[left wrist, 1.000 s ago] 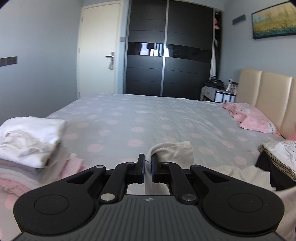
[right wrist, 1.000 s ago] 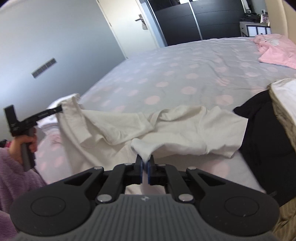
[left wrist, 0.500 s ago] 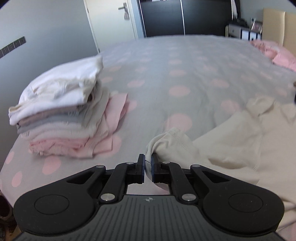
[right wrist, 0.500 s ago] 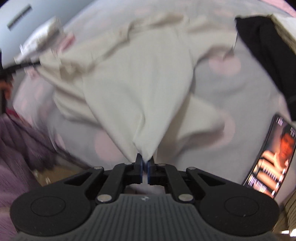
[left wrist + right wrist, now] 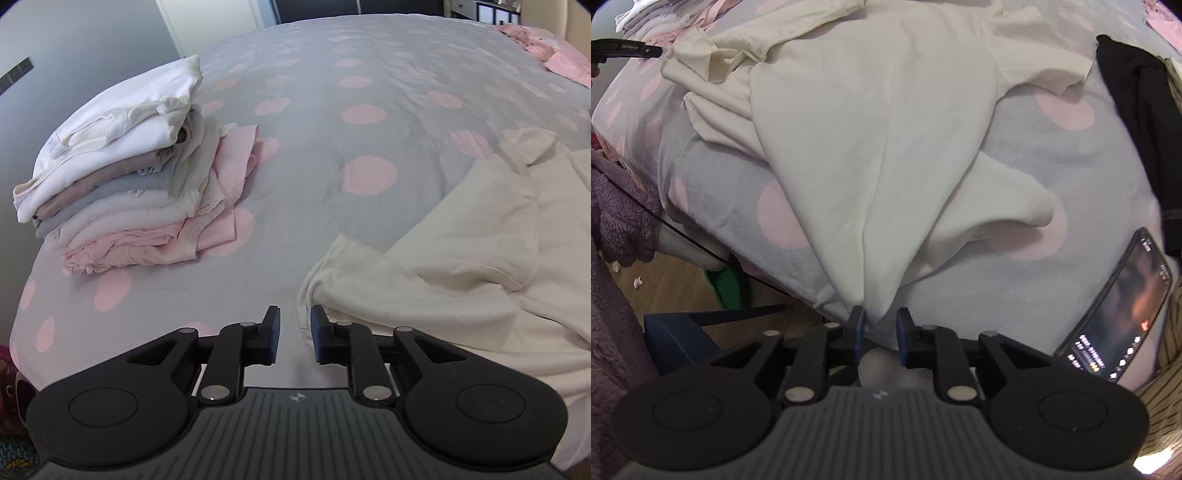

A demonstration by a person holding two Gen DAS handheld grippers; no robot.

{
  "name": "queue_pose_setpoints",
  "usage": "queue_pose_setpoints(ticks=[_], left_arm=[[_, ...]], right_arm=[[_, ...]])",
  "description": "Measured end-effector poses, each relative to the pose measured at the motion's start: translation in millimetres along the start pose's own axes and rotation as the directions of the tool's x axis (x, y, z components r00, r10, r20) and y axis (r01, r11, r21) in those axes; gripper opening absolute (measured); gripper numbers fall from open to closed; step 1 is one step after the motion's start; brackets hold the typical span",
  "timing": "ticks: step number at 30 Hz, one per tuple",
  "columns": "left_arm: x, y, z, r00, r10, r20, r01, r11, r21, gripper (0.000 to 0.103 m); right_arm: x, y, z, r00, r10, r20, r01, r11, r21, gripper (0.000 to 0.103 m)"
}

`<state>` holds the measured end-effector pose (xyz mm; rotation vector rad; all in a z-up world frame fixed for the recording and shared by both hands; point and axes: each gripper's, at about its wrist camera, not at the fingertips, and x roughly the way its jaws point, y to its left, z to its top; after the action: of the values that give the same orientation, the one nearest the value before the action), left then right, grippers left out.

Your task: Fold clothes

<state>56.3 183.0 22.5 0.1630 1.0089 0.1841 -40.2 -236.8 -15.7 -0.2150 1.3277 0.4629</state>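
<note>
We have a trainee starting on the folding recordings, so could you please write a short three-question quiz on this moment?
1. True or false: the left gripper is clamped on the cream shirt.
2. What lies on the bed to the right of the right gripper: A) a phone, B) a book, C) a mug?
3. Fill in: the top garment on the folded stack is ____.

Key
1. False: both grippers' jaws have just been opening; the shirt's edge lies between the pads, unpressed.
2. A: the phone, screen lit.
3. White.
</note>
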Motion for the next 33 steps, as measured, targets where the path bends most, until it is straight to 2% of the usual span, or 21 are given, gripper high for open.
queue_pose_setpoints(ticks=[5,8,12,15,19,22,24,27,31,33], left_arm=[[-22,-5,4,0.997,-0.052,0.057,0.048,0.997,0.063,0.035],[-25,-21,9,0.989,-0.115,0.089,0.103,0.986,0.128,0.043],[-21,-53,14,0.978,-0.192,0.085,0.167,0.956,0.242,0.044],[-18,-81,15,0.966,-0.246,0.083,0.205,0.919,0.337,0.048],[-8,-114,14,0.958,-0.280,0.062,0.230,0.878,0.419,0.049],[3,-133,8,0.960,-0.279,0.032,0.234,0.856,0.462,0.049],[14,-143,6,0.966,-0.257,0.009,0.221,0.848,0.482,0.048],[32,-148,8,0.972,-0.233,-0.022,0.216,0.857,0.468,0.043],[53,-147,12,0.966,-0.250,-0.066,0.254,0.870,0.422,0.030],[62,-145,13,0.967,-0.245,-0.077,0.254,0.877,0.408,0.015]], right_arm=[[-23,-4,13,0.999,-0.032,0.043,0.032,0.999,-0.004,0.028],[-33,-7,30,0.994,-0.056,0.090,0.057,0.998,-0.011,0.030],[-30,-9,63,0.988,-0.083,0.132,0.089,0.995,-0.039,0.036],[-25,-16,88,0.982,-0.105,0.155,0.112,0.993,-0.039,0.038],[-20,-28,116,0.968,-0.145,0.206,0.154,0.988,-0.026,0.039],[-14,-37,137,0.952,-0.171,0.253,0.186,0.982,-0.039,0.039],[-7,-42,153,0.944,-0.183,0.275,0.204,0.978,-0.048,0.039],[5,-47,175,0.933,-0.203,0.298,0.236,0.969,-0.079,0.039],[20,-56,202,0.925,-0.198,0.323,0.238,0.967,-0.089,0.041],[27,-61,213,0.923,-0.194,0.334,0.235,0.968,-0.087,0.042]])
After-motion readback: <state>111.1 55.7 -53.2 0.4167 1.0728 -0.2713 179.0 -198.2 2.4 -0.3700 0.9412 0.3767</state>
